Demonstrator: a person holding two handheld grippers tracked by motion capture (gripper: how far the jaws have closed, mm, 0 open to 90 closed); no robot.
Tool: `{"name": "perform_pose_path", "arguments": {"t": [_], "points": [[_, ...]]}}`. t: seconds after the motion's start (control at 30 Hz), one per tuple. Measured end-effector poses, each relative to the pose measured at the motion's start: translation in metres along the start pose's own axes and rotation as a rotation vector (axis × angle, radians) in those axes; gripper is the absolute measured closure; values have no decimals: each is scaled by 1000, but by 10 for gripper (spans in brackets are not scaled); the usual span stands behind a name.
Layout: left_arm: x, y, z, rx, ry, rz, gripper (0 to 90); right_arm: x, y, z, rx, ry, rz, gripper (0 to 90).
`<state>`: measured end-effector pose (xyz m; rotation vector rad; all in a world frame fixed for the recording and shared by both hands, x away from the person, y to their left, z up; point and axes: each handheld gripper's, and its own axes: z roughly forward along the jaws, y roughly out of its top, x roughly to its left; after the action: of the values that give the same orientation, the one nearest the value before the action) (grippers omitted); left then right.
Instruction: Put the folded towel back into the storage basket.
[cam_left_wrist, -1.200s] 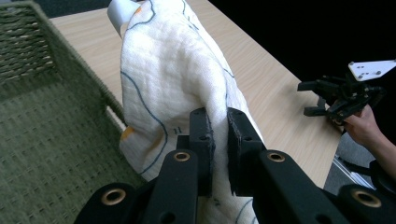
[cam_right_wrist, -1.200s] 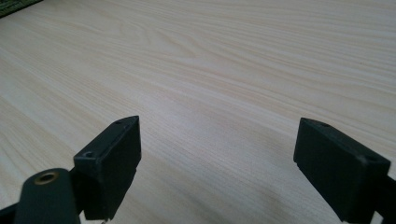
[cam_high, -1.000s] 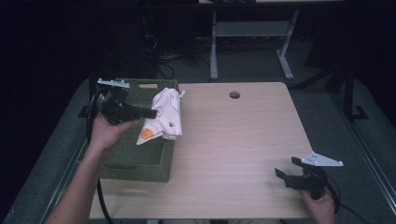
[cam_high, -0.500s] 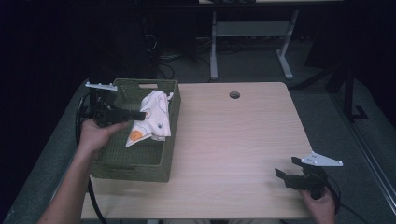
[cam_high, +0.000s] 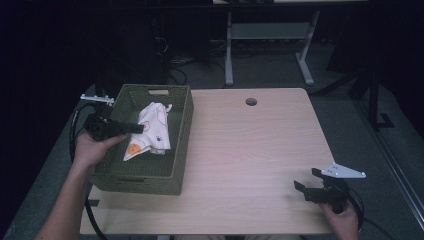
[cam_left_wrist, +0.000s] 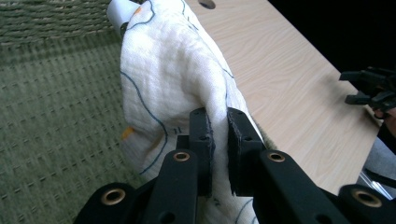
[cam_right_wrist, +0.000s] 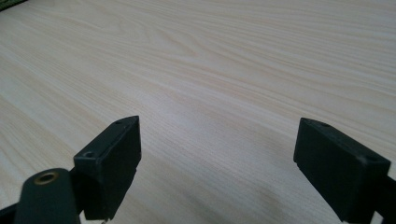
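Observation:
A white cloth (cam_high: 150, 130) printed with blue lines and orange spots hangs inside the green woven basket (cam_high: 180, 120) at the table's left. My left gripper (cam_high: 141, 128) is shut on a fold of that cloth (cam_left_wrist: 177, 70), its two black pads pinching the fabric over the basket floor (cam_left_wrist: 51, 121). My right gripper (cam_high: 303, 186) rests low near the table's front right corner, open, with bare wood between its jaws (cam_right_wrist: 217, 154). The right gripper (cam_left_wrist: 369, 86) also appears far off in the left gripper view.
The light wood table (cam_high: 250, 150) has a round cable hole (cam_high: 251, 102) near its far edge. Beyond the table stand a white desk frame (cam_high: 270, 35) and cables on a dark floor.
My left gripper has carried the cloth leftward and down, from above the basket's right rim into the basket. The right gripper has stayed put.

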<state>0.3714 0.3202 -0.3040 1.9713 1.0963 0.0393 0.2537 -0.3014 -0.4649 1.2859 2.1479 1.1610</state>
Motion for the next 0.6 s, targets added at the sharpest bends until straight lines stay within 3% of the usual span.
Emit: {"name": "perform_pose_path", "arguments": {"t": [0.27, 0.6], "points": [[9, -6, 9, 31, 9, 3, 824, 0, 0, 0, 2, -1, -6, 146], [25, -13, 29, 120, 19, 20, 820, 1, 1, 5, 21, 1, -20, 146]]}}
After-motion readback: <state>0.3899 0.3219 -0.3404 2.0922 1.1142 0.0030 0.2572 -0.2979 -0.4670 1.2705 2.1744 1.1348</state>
